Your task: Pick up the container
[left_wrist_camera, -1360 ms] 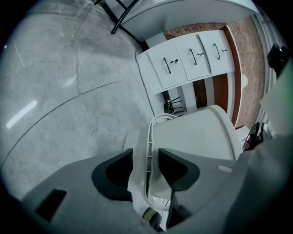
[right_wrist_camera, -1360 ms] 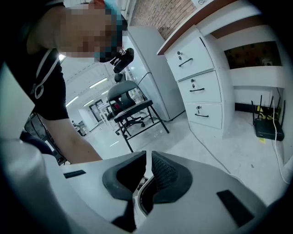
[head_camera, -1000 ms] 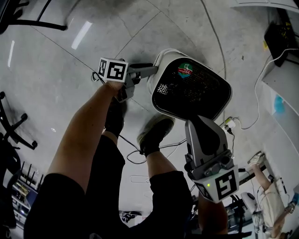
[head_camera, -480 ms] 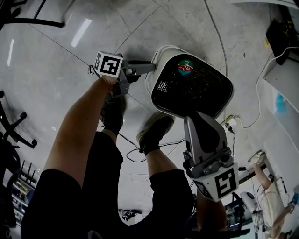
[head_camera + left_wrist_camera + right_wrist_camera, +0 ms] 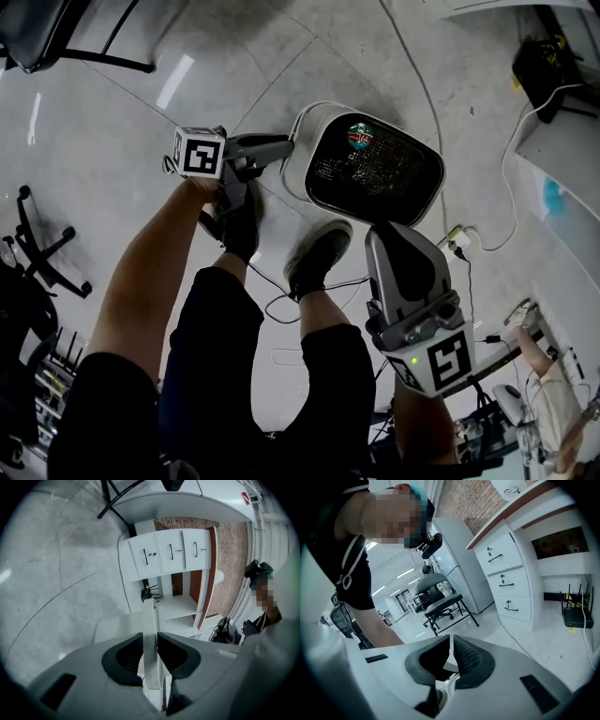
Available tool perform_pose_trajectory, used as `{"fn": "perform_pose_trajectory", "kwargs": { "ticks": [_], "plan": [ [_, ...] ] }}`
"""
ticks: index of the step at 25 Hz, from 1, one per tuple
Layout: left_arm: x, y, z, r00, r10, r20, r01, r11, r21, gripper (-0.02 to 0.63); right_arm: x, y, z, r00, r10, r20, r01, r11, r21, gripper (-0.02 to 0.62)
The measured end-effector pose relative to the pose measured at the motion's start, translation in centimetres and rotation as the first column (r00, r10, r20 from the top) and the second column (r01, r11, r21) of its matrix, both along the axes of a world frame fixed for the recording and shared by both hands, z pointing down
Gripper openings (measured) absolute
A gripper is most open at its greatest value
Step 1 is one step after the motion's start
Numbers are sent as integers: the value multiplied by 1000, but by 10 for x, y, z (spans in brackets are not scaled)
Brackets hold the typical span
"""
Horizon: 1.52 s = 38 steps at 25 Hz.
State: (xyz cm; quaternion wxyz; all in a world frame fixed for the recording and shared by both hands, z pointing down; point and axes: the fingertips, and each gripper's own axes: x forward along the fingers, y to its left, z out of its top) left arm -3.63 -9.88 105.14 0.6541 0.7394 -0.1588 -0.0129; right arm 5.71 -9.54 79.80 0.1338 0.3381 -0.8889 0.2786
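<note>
1. The left fingers (image 5: 126, 656) are clamped on a thin white wall of the container (image 5: 296, 164). The wall stands upright between the dark pads and runs on past their tips. These fingers have just been closing, and the wall fills the gap between them.
2. The right fingers (image 5: 471, 660) are pressed almost together, with only a thin pale sliver between their tips. I cannot tell whether that sliver is the container's rim.
3. In the head view the left gripper (image 5: 279, 148) reaches in from the left and meets the container at its far-left corner. The right gripper (image 5: 398, 234) points away from the person, its tips at the container's near rim.
4. The container is a white, round-cornered tub with a dark inside, and its open mouth faces up. Its long axis runs left to right, slanting nearer on the right. A small green and red label (image 5: 359, 134) shows inside by the far-left edge.
5. The container is above the grey floor (image 5: 112, 112), just beyond the person's shoes (image 5: 319, 258). I cannot tell whether its base is clear of the floor.
6. Far beyond the left fingers stands a white cupboard (image 5: 171, 552) with three doors. Beyond the right fingers are a chair (image 5: 440, 599) and white drawers (image 5: 508, 581).
</note>
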Motion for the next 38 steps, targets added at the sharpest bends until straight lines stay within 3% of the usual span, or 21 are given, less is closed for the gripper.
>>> {"fn": "perform_pose_trajectory", "kwargs": {
  "ticks": [3,10,14,18,22,29,33,36,38],
  "plan": [
    [1,-4,-36,999,-35,-22,35,999,12,103,1,2,-24,1000,-4,-3,4,1000,10,9],
    [20,-2,-89,998,-53,45,49,995,86,103,16,5,-64,999,47,18,-48,999,19,9],
    [36,0,-101,992,-79,102,71,995,76,109,30,8,-72,998,59,10,-60,998,13,9],
    [52,5,-105,976,-52,214,27,993,116,107,46,8,-78,997,82,8,-83,996,17,9],
    [60,4,-112,973,-68,222,43,992,116,107,63,11,-78,994,111,4,-111,994,10,9],
    [80,6,-122,929,-30,370,-30,988,155,109,82,20,-81,991,133,1,-133,991,-3,9],
    [107,4,-124,907,9,422,-85,983,162,78,92,16,-86,987,161,2,-161,987,8,9],
    [119,2,-130,906,10,424,-89,982,165,66,101,15,-90,983,185,0,-185,983,13,9],
    [119,4,-129,888,3,459,-75,987,140,54,105,15,-93,981,196,-4,-196,981,15,9]
  ]
}}
